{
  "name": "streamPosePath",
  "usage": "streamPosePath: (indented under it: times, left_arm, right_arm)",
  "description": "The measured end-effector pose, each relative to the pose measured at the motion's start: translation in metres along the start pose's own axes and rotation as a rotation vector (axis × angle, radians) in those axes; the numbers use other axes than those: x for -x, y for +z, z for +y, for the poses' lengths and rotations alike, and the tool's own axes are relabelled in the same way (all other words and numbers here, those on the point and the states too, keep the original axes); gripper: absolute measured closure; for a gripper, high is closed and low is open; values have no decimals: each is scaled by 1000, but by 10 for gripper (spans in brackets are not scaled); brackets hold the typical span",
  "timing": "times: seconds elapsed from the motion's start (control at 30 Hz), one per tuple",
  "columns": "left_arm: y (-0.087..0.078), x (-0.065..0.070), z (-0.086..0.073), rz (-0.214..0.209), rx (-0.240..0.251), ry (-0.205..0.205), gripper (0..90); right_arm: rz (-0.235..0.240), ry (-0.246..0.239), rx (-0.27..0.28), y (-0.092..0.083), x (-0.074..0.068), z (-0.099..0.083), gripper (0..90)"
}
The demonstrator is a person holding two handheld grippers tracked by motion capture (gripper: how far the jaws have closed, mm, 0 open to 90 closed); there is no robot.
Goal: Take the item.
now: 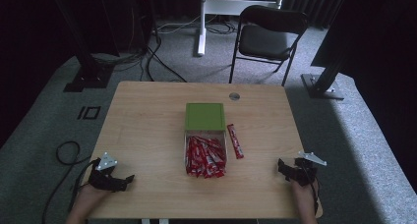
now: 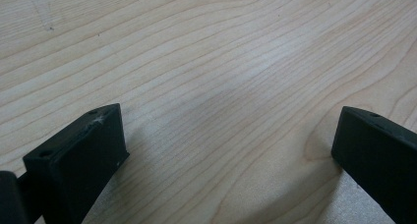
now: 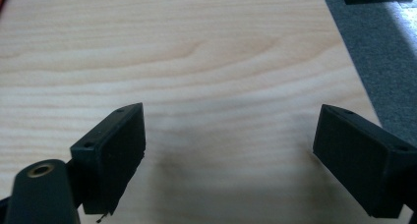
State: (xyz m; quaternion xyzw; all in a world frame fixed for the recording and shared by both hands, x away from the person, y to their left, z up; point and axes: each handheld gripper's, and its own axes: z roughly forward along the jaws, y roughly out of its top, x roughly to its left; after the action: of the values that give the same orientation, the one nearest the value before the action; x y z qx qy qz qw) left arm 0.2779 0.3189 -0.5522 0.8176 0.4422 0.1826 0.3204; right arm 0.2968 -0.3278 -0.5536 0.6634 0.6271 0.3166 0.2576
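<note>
Clear box [image 1: 205, 157] holds red sachets [image 1: 204, 158], green lid [image 1: 205, 117] behind; left gripper [image 1: 129, 179] and right gripper [image 1: 281, 164] gape wide.

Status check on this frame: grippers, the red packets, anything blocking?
Left gripper open, right gripper open, both empty. Red packets in clear box, one loose packet beside it; green lid behind. Path clear.

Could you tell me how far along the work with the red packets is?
Done: many red packets lie in the clear box. In hand: nothing; the left claw and right claw rest open on the table. Left: one loose packet beside the box, and the green lid behind it.
</note>
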Motion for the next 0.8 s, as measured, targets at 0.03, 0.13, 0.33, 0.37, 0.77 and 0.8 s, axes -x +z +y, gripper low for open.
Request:
streamPosePath:
  times: [0.03, 0.13, 0.33, 0.37, 0.77, 0.8]
  left_arm:
    - [0, 0, 0, 0, 0, 0, 7]
    - [0, 0, 0, -1, -1, 0, 7]
    - [0, 0, 0, -1, -1, 0, 7]
    - [0, 0, 0, 0, -1, 0, 7]
    - [0, 0, 0, -1, -1, 0, 7]
    - [0, 0, 0, 0, -1, 0, 7]
  right_arm:
    - [-5, 0, -2, -1, 1, -1, 124]
    - [-6, 4, -6, -5, 3, -4, 123]
    - [-25, 7, 8, -13, 5, -12, 119]
    - [-30, 6, 6, -14, 6, -13, 119]
    - [-44, -17, -13, -21, 7, -24, 119]
    - [-45, -11, -12, -21, 7, -24, 119]
